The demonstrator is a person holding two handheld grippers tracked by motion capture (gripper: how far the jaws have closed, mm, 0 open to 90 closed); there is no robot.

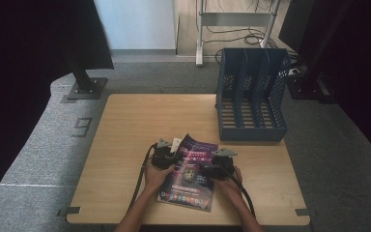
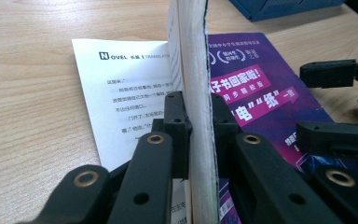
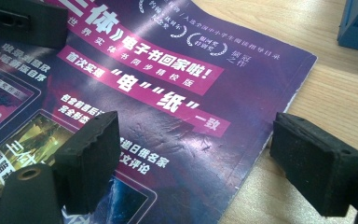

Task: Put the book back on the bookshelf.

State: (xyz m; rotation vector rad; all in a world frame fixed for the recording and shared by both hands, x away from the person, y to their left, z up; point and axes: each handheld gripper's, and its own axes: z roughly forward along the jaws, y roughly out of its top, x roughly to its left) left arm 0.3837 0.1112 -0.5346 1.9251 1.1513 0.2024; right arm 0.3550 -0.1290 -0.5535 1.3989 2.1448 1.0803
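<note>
Left gripper [image 2: 198,126] clamps magazine [image 2: 261,93] pages; right gripper [image 3: 191,158] wide open above cover.

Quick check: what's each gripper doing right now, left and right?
Left gripper: closed on a lifted sheaf of pages of the purple-covered paperback magazine.
Right gripper: open, holding nothing, fingers over the magazine's cover edge.

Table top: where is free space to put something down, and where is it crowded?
The table is bare left of the magazine and across the far half, left of the blue file rack. A narrow strip is free right of the right gripper. The near centre is crowded: left gripper clamps lifted pages.
</note>
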